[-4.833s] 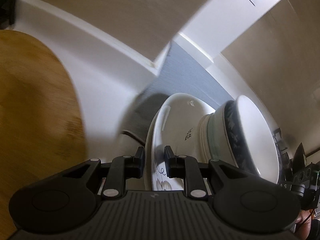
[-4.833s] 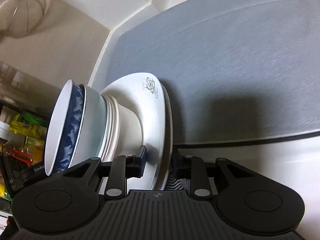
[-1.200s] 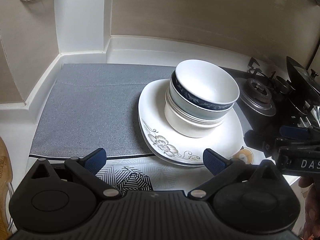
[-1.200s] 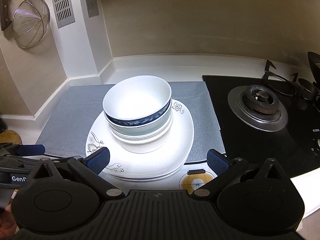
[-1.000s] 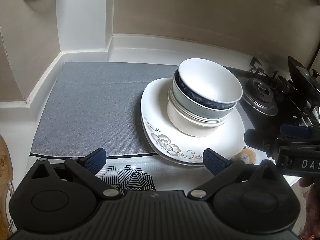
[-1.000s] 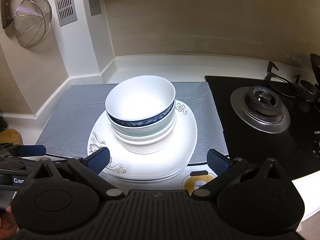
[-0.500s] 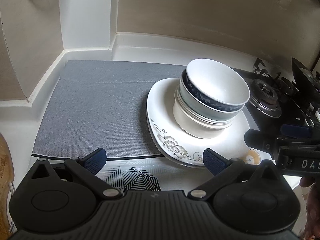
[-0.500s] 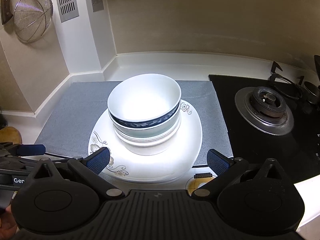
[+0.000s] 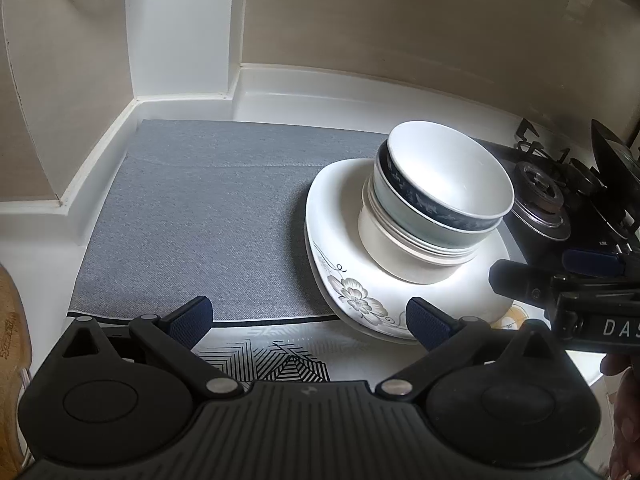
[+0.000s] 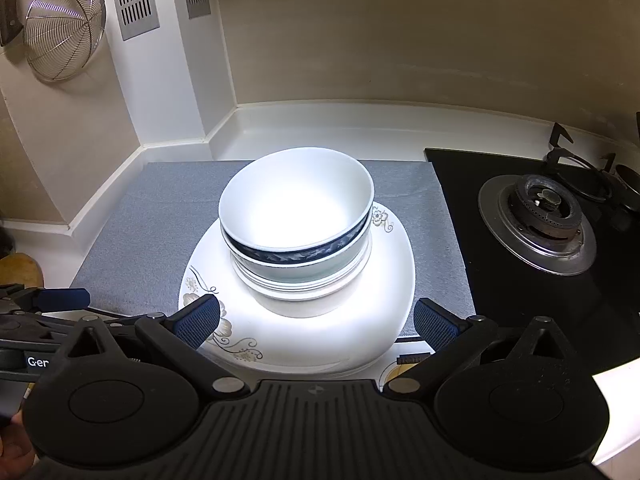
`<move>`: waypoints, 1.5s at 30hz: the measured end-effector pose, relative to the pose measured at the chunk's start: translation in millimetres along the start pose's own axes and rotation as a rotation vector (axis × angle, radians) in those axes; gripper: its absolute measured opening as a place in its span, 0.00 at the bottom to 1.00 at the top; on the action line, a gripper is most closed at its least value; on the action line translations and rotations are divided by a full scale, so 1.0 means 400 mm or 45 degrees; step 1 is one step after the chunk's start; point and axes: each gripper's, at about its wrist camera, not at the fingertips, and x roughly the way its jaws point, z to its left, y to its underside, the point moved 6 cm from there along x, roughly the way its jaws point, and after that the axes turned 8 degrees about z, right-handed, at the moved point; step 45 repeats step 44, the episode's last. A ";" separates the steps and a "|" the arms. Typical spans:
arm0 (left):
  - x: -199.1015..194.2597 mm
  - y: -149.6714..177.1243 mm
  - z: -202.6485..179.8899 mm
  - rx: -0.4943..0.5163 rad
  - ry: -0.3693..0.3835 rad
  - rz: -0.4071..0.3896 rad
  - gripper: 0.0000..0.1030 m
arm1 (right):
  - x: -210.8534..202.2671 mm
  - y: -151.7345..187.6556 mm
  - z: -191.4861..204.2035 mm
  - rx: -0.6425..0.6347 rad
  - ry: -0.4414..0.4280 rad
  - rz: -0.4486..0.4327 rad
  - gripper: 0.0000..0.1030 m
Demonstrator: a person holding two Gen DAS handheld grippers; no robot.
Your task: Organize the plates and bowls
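Hidden for the most part: the lower bowls [image 10: 304, 280] of the stack, only their rims showing as thin bands beneath the top bowl [image 10: 296, 208], so no sure count. Likewise unclear how many plates [image 10: 360, 320] lay stacked, a second edge barely visible under the upper one. Near rim of the plates covered by the right gripper [image 10: 316, 320] body in the right view. Cut off at the right edge of the left view: the same gripper [image 9: 560, 280], with only the letters "DAS" readable, and a sliver of a hand [image 9: 624, 420] below it. Strainer [image 10: 60, 36] on the wall cropped to a fragment in the left view. Small round yellow mark [image 9: 508, 318] on the counter half covered by the plates, not identifiable.

Stood upright, mouths facing up, nested on the middle of the plates; plates lay flat, flower pattern toward the near side, partly on the grey mat [image 9: 208, 220] and overhanging its front edge, just beside the black stove [image 10: 536, 220].

Held low at the counter front, left gripper [image 9: 308, 320] aimed over the mat with the stack to its right; fingers spread wide, grasping nothing. Right gripper pointed straight at the stack, fingers equally released, flanking the plates' near rim without touching.
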 end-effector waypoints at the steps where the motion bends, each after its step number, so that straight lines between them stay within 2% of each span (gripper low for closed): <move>1: 0.000 0.000 0.001 -0.001 0.000 0.000 1.00 | 0.000 0.000 0.000 0.000 0.000 0.000 1.00; 45: -0.001 -0.006 0.005 0.015 0.024 -0.009 1.00 | -0.011 -0.004 0.002 -0.017 -0.002 -0.003 1.00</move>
